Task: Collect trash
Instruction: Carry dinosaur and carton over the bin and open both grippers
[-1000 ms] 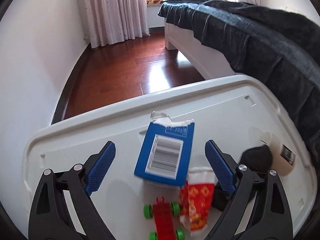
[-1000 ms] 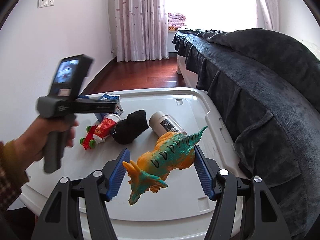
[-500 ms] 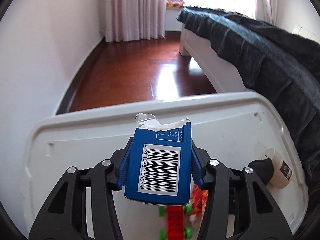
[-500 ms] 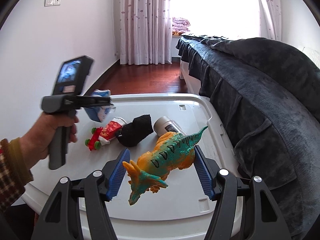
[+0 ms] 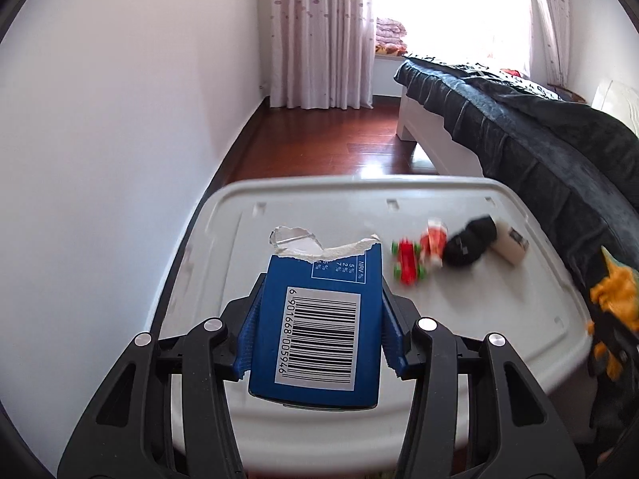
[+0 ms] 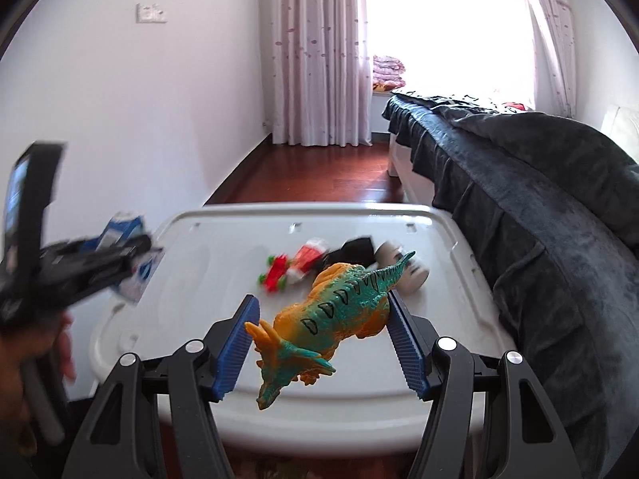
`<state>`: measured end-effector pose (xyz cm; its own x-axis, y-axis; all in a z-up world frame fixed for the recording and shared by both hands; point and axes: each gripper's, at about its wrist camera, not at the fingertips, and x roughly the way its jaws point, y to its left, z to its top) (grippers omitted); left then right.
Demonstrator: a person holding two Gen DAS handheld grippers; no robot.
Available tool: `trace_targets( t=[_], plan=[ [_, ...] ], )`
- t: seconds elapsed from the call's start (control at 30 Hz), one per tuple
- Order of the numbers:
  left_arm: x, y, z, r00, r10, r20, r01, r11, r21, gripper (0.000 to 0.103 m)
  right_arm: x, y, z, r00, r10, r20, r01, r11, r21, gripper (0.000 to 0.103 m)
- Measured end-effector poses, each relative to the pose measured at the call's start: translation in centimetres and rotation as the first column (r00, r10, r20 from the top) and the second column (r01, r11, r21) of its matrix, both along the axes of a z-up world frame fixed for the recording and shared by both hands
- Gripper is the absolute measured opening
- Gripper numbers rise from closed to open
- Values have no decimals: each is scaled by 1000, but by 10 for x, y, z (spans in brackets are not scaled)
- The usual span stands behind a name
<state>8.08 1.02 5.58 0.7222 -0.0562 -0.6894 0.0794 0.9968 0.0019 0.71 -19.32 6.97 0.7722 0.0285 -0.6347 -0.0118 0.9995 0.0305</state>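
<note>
Left tongs (image 5: 319, 335) clenched the torn blue carton (image 5: 317, 331), long axis toward twelve o'clock, while right tongs (image 6: 321, 333) gripped the toy dinosaur (image 6: 335, 315).

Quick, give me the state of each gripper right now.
Left gripper: jaws shut on the torn blue carton, lifted off the white lid.
Right gripper: holding the toy dinosaur.

In the right wrist view the left tool (image 6: 131, 255) is smeared by motion, and the blue carton (image 6: 127, 235) it carries is half hidden behind it. The hand (image 6: 24, 367) gripping it is cut off by the left edge. The toy dinosaur (image 6: 339, 311) covers part of the white cylinder (image 6: 415, 275). In the left wrist view the dinosaur (image 5: 615, 299) is blurred at the right edge, and the small red items (image 5: 419, 251) are too smeared to read.
</note>
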Motion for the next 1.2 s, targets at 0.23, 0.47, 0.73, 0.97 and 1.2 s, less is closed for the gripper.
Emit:
trace_targets(
  t=[0.23, 0.47, 0.73, 0.97, 1.2],
  plan=[
    [-118, 11, -52, 998, 19, -67, -23, 998, -52, 49, -61, 32, -55, 991, 39, -124, -42, 999, -29, 63],
    [-167, 12, -95, 991, 34, -127, -43, 997, -69, 49, -100, 47, -111, 969, 53, -243, -69, 996, -56, 63],
    [-187, 8, -108, 993, 35, -116, -40, 998, -50, 49, -117, 57, -129, 965, 35, -260, -58, 995, -79, 63],
    [-191, 10, -114, 991, 49, -125, -51, 999, -18, 50, -119, 52, -137, 961, 5, -276, -30, 996, -87, 63],
    [-194, 11, -111, 988, 105, -112, -104, 994, 16, 89, -120, 43, -133, 964, -55, -258, 32, 995, -92, 87]
  ],
)
